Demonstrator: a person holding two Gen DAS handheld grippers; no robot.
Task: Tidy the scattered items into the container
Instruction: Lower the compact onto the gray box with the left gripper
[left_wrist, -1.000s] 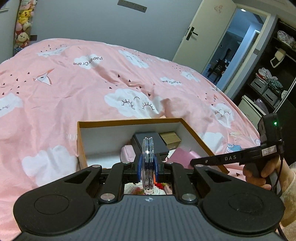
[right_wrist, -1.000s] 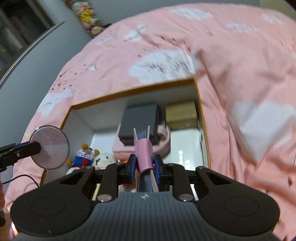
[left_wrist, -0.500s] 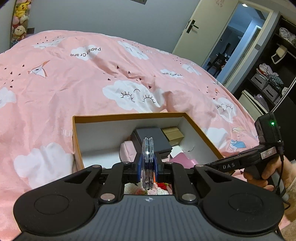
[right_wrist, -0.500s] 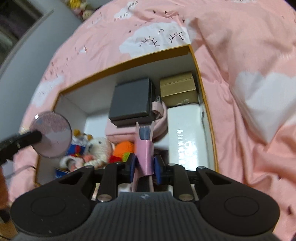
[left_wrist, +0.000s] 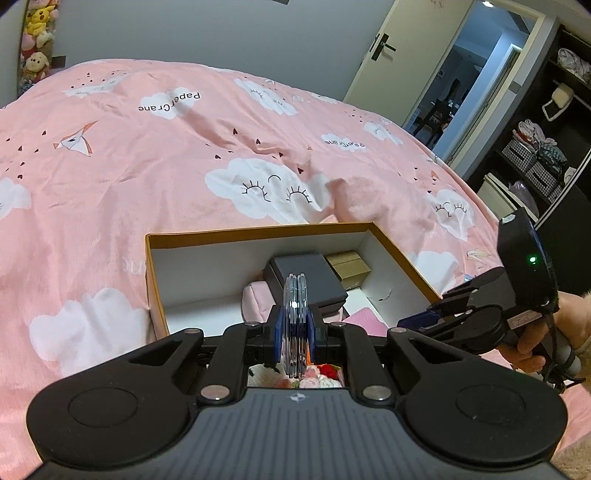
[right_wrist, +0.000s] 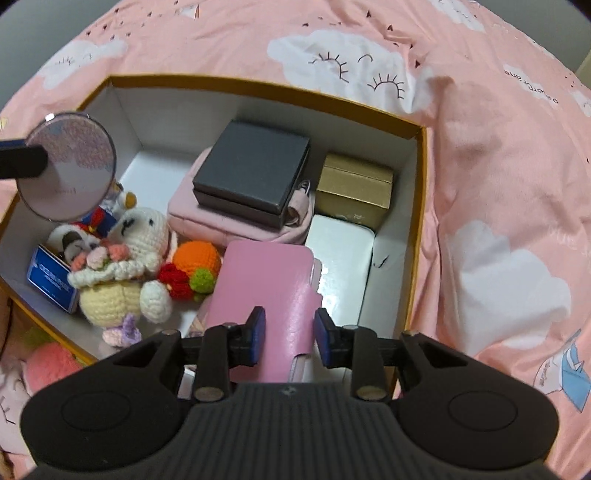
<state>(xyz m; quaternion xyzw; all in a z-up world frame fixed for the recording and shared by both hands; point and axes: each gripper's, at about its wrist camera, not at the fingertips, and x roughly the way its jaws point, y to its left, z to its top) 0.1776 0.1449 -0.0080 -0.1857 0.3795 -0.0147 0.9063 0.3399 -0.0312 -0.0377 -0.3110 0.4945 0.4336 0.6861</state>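
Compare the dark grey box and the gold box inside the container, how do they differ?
The dark grey box is wider and flatter; the gold box is smaller and chunkier. The grey one is matte charcoal, the gold one metallic. The grey box lies on a pink pouch, while the gold box sits in the container's far corner, beyond a white case. Both are closed, lidded and rectangular.

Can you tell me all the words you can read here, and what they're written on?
"Paper Crane": on a white cloud of the pink bedcover, printed upside down.
Same words again on another cloud, smaller.
Blue box: white print too small to read.
Round mirror: faint blurred word.
White case: marks unreadable.
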